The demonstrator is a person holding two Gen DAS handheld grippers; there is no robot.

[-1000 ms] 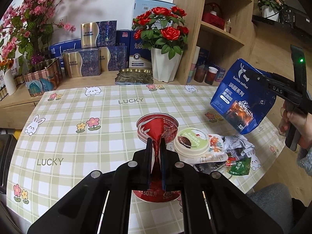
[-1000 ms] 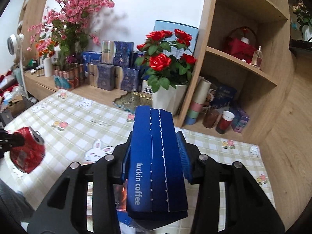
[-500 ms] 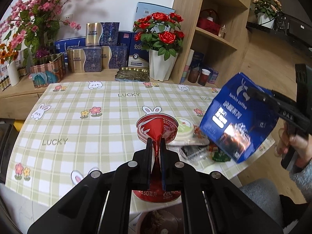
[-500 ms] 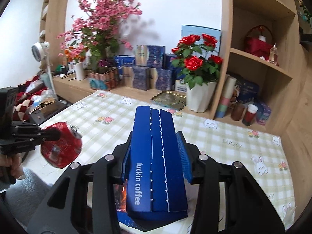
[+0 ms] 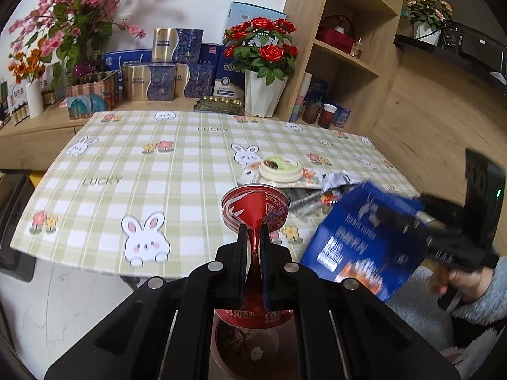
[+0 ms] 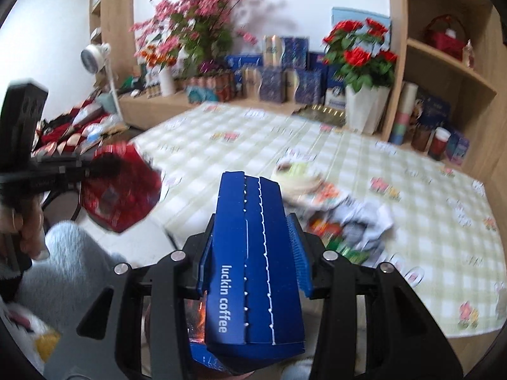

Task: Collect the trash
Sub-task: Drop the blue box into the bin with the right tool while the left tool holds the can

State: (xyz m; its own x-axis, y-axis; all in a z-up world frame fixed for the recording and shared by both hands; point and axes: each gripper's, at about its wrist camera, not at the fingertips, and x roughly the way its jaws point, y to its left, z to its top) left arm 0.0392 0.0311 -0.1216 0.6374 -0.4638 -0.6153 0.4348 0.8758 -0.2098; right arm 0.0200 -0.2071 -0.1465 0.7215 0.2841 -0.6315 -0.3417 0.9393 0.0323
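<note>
Left gripper (image 5: 253, 243) fingers pinched a crushed red can (image 5: 256, 207) over the bin (image 5: 221, 342); right gripper (image 6: 253, 247) fingers clamped the blue coffee box (image 6: 253, 269); wrappers (image 5: 320, 190) remained at the table's (image 5: 158, 174) near edge.

can (image 5: 255, 212) off table, over bin (image 5: 247, 342) — box (image 5: 364, 243) apparently lower

The checked tablecloth (image 5: 133, 171) carries the word "LUCKY" printed in several places. The blue carton (image 6: 253, 262) reads "luckin coffee" in white along its side. The crushed red can (image 5: 255, 212) shows "330" followed by Chinese characters near its lower edge.
</note>
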